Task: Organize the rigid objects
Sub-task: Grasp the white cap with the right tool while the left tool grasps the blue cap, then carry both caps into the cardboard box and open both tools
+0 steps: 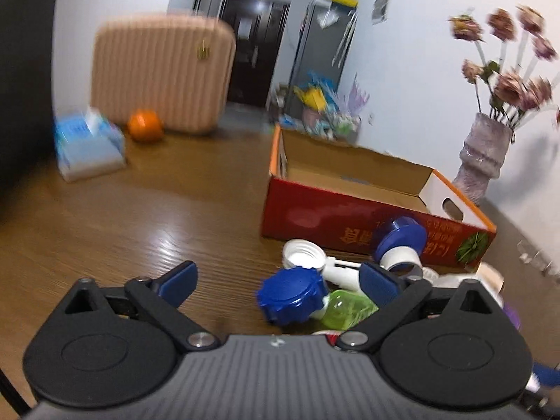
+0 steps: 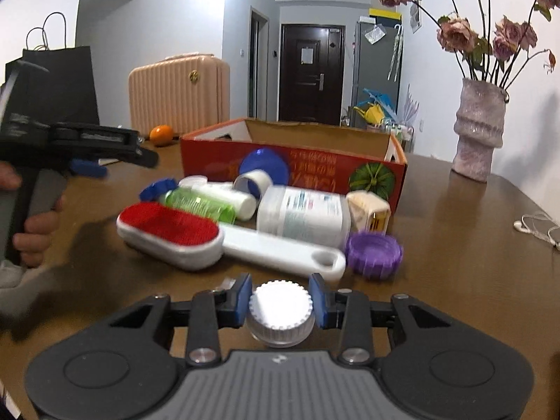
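In the right wrist view my right gripper (image 2: 280, 302) has its blue pads against both sides of a white ribbed cap (image 2: 280, 309) on the wooden table. Beyond it lie a red-faced lint brush (image 2: 168, 231), a white bottle (image 2: 304, 217), a purple cap (image 2: 372, 253) and a green bottle (image 2: 196, 203), all in front of the open red cardboard box (image 2: 217, 161). My left gripper (image 1: 276, 274) is open over the table. A blue cap (image 1: 292, 295) on the green bottle (image 1: 346, 309) lies between its fingers, nearer the right one, untouched. The box (image 1: 350, 217) stands beyond.
A vase of dried roses (image 2: 479, 129) stands at the right. A pink suitcase (image 2: 178, 91), an orange (image 2: 161, 134) and a black paper bag (image 2: 59, 80) are at the back left. A tissue pack (image 1: 87, 143) lies left. White earphones (image 2: 535, 229) lie at the right edge.
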### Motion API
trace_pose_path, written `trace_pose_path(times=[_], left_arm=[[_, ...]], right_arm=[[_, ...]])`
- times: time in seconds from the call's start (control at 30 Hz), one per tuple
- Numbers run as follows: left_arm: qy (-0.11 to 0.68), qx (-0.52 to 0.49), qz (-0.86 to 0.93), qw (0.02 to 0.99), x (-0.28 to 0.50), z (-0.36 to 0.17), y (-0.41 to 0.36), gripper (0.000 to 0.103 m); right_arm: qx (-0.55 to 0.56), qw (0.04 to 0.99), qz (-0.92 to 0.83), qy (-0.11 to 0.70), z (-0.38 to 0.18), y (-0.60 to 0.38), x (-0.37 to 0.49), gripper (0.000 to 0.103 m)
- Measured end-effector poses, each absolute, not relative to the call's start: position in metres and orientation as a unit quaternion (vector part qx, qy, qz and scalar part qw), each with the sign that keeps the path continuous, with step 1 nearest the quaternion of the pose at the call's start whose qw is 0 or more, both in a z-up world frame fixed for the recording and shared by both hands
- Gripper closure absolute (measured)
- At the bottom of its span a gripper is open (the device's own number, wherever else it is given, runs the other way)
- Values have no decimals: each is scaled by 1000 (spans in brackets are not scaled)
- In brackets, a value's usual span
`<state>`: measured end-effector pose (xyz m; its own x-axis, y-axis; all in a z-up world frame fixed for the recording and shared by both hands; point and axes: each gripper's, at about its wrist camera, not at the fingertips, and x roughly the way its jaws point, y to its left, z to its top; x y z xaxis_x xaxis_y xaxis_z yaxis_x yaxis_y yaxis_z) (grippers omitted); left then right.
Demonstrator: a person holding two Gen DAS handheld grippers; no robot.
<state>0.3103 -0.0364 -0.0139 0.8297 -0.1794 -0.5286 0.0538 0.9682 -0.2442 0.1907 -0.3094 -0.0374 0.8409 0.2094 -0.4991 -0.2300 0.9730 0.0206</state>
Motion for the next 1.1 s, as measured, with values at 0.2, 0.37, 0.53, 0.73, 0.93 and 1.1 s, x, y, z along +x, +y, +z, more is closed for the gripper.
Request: trace_pose_path(times=[0.2,0.37,0.53,0.73,0.93,1.1], left_arm=[[328,-190,-79,922,335,-34,-25,49],[299,-197,-76,931,322,-25,-19,49],[252,-173,-66,950,271,-1,-14,49],[190,-54,-33,980,164,17,-28,49],[173,-33,-66,982,102,31,-34,49],[163,-39,-77,983,99,38,-35,49]], right_arm=[[-17,960,121,253,-35,-302,200,68],[-16,958,129,257,-36,-294,198,68],[-11,962,133,238,-25,-291,181,68],[-6,969,135,209,-11,-284,144,68],[-16,978,146,147,12,-275,91,68],[-16,979,142,145,16,-274,81,68]])
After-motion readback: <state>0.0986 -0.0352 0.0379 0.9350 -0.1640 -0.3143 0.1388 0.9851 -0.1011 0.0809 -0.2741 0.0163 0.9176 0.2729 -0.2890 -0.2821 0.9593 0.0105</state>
